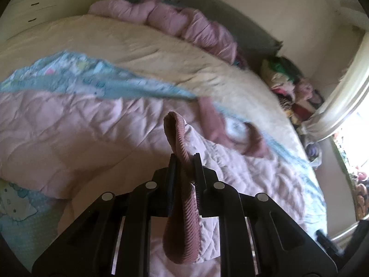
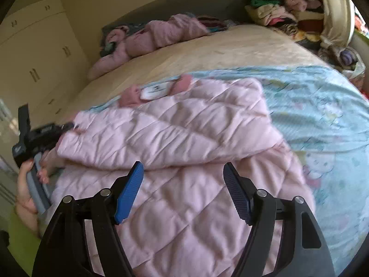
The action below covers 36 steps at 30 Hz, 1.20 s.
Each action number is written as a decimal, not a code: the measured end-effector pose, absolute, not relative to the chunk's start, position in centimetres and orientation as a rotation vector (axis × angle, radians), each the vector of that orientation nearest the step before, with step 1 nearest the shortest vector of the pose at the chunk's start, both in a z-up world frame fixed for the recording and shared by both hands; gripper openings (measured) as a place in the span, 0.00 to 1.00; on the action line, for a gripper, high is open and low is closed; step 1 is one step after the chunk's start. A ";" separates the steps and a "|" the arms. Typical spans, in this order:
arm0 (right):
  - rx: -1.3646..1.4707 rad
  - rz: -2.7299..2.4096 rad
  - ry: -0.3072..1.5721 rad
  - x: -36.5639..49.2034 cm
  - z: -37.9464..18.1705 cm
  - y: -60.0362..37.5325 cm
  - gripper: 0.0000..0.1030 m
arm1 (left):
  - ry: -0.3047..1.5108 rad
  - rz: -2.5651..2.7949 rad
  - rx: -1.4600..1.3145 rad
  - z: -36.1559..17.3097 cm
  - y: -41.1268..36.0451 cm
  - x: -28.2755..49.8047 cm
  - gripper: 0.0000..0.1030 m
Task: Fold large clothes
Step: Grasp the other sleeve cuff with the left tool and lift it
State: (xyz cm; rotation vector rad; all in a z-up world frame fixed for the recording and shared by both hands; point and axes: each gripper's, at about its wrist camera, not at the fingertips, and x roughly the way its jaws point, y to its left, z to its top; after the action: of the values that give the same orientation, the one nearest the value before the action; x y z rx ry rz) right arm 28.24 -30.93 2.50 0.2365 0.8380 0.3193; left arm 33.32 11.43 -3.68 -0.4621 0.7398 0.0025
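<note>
We see our left tongs [image 1: 184, 161] pinched tight on the ribbed pink cuff [image 1: 182, 184] of the quilted pink jacket [image 2: 175, 138], which lies spread on the bed [image 2: 207, 46] over a blue printed sheet [image 2: 322, 106]. Our right tongs [image 2: 183, 184] hang wide apart above the jacket, holding nothing. The white neck label [image 2: 155, 91] is too blurred to read.

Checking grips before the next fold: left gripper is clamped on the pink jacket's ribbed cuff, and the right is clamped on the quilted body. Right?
Not quite. The right gripper is open above the pink jacket, holding nothing, as the right wrist view shows. The left gripper is shut on the ribbed cuff.
</note>
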 end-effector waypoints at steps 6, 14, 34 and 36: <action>0.202 0.231 0.821 32.0 2.7 -32.2 0.69 | 0.801 0.054 -0.425 -5.8 11.9 33.8 0.07; 0.195 0.246 0.845 37.5 1.9 -31.7 0.69 | 0.831 0.115 -0.369 -5.8 12.0 33.7 0.18; 0.119 0.211 1.038 43.6 -5.4 -30.5 0.72 | 0.972 0.002 -0.095 -9.1 2.2 35.0 0.60; 0.117 0.213 1.046 43.7 -5.9 -30.6 0.72 | 0.971 0.006 -0.084 -9.7 2.2 35.1 0.61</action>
State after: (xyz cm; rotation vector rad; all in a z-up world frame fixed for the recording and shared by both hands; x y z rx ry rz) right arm 43.75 -30.57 -5.87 0.1168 1.0461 0.2130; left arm 35.13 2.22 -9.69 -0.0839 0.9714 0.0064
